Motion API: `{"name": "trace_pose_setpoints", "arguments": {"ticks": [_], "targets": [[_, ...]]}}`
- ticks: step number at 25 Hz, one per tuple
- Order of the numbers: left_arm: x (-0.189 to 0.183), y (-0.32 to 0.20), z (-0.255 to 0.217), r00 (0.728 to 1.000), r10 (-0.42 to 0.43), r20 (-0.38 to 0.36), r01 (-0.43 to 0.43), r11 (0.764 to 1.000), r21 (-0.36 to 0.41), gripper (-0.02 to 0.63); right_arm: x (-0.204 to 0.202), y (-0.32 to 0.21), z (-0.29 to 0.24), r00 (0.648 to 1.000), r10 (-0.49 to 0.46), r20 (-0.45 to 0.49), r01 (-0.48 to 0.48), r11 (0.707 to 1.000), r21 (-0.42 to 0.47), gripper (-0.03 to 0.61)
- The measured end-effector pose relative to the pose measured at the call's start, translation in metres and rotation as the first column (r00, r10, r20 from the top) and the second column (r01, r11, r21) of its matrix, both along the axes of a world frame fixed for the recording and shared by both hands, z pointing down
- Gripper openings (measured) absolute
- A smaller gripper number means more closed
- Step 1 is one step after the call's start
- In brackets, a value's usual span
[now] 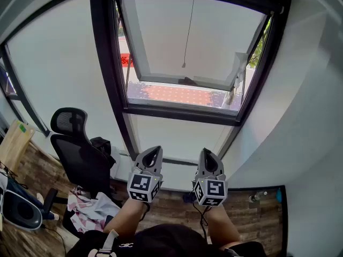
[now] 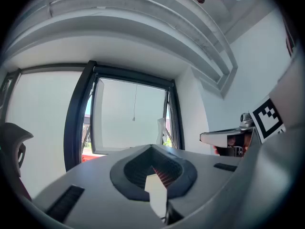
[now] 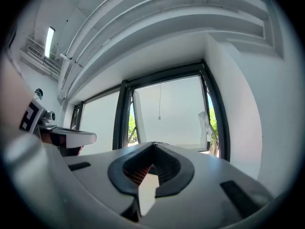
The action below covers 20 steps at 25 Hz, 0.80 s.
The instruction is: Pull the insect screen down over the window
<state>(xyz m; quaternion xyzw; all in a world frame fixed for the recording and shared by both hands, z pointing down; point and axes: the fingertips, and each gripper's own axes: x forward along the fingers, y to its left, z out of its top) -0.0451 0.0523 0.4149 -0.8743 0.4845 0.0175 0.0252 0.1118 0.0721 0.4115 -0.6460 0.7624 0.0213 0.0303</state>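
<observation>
Currently the vertical pull cord [image 1: 187, 33] hangs from the top edge of the window [image 1: 107, 63], above and between your closed, empty left gripper [image 1: 154, 150] and right gripper [image 1: 206, 151].

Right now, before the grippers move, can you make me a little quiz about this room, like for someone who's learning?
1. True or false: the left hand-held gripper and the right hand-held gripper both have their jaws together and hold nothing.
2. What hangs down in the middle of the black-framed glass window? A: a thin cord with a small end piece. B: a red curtain. C: a birdcage.
3. Fill in: in the head view, the black mesh office chair stands to the ___ of the window.

Key: 1 true; 2 A; 3 left.
</observation>
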Motion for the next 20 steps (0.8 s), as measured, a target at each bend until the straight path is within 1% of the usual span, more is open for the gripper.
{"name": "trace_pose_setpoints", "arguments": {"ticks": [5, 10, 20], "targets": [[0.005, 0.011, -0.001, 1.0, -0.016, 0.003, 0.016, 1.0, -0.007, 0.002, 0.002, 0.009, 0.0, 1.0, -0.024, 0.008, 0.024, 1.0, -0.004, 0.003], [-0.001, 0.014, 0.001, 0.999, -0.032, 0.004, 0.032, 0.999, -0.009, 0.002, -0.006, 0.01, 0.002, 0.999, -0.04, 0.005, 0.04, 0.999, -0.003, 0.003], [-0.008, 0.014, -0.001, 0.999, -0.039, 0.016, 0.039, 0.999, -0.001, 0.002, -0.016, 0.008, 0.002, 0.999, -0.044, 0.005, 0.044, 0.999, -0.004, 0.005]]}}
